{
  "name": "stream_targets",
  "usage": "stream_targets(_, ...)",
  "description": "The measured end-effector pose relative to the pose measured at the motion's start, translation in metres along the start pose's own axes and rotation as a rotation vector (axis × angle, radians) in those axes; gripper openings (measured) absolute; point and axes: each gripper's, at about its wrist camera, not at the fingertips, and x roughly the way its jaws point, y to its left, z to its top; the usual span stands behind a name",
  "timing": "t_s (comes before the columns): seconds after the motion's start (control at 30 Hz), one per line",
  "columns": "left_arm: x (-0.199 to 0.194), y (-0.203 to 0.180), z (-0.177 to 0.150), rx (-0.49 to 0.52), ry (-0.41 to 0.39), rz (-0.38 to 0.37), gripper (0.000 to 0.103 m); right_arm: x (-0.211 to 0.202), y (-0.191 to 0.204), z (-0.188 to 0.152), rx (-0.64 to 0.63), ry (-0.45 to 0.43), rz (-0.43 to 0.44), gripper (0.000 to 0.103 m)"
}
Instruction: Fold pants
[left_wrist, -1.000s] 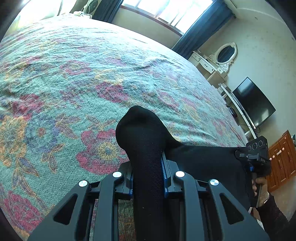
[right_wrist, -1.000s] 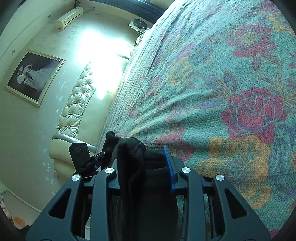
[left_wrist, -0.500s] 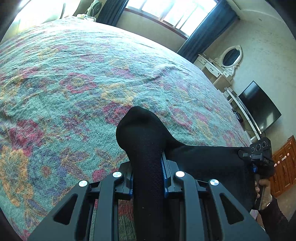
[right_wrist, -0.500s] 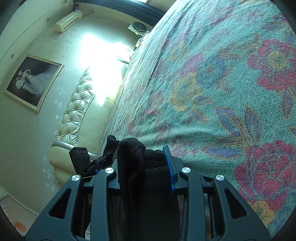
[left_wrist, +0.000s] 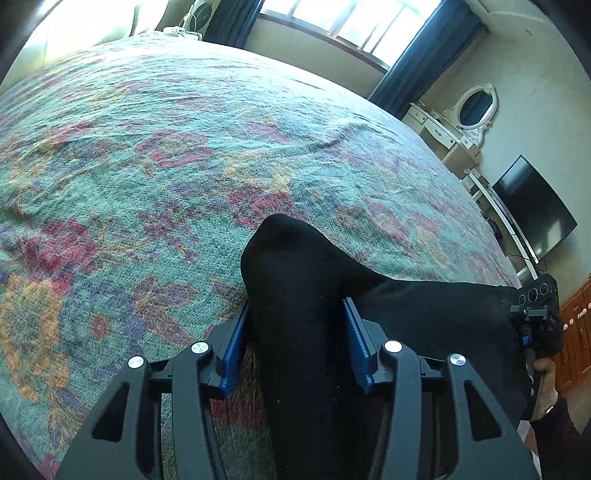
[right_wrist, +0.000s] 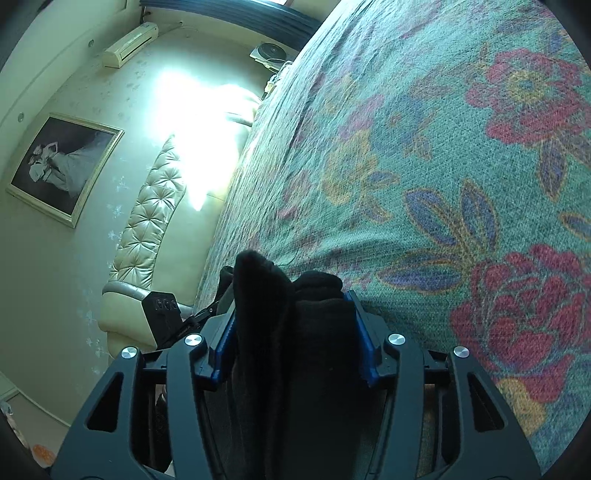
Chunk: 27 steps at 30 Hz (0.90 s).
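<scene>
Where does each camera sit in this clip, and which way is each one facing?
Left wrist: on the left gripper, facing across the floral bedspread toward the window and TV; the right gripper and the person's hand show at right.
Right wrist: on the right gripper, facing along the bed toward the tufted headboard and framed picture; the left gripper shows at left.
Shared: the black pants, clamped in both grippers, and the bedspread.

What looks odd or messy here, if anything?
Nothing much. The black pants hang stretched between the left gripper and right gripper, each shut on a bunched corner. The bedspread has small wrinkles only.
</scene>
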Motion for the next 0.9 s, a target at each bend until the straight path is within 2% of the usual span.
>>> stream_targets(0.13,-0.009,0.002,-0.008,-0.017,-0.005,0.013,0.052,-0.015,0.004,-0.02,-0.012,-0.01,-0.01,0.063)
stream_targets(0.3,-0.02,-0.001,-0.02,-0.007,-0.019,0.063,0.069,-0.022,0.017,-0.052,-0.092,0.021,-0.085,0.068)
stream_targets(0.43,-0.03,0.002,-0.036,-0.037,-0.026,0.062,0.075,-0.025,0.025,-0.076,-0.151,0.04,-0.124,0.073)
stream_targets(0.6,-0.042,-0.002,-0.055,-0.04,-0.04,0.081,0.085,-0.031,0.027,-0.092,-0.149,0.028,-0.128,0.076)
stream_targets(0.77,-0.057,-0.004,-0.072,-0.082,-0.059,0.101,0.086,-0.037,0.029,-0.106,-0.152,0.016,-0.133,0.082)
stream_targets(0.9,-0.063,-0.006,-0.082,-0.084,-0.059,0.104,0.086,-0.041,0.029,-0.115,-0.148,0.008,-0.142,0.082)
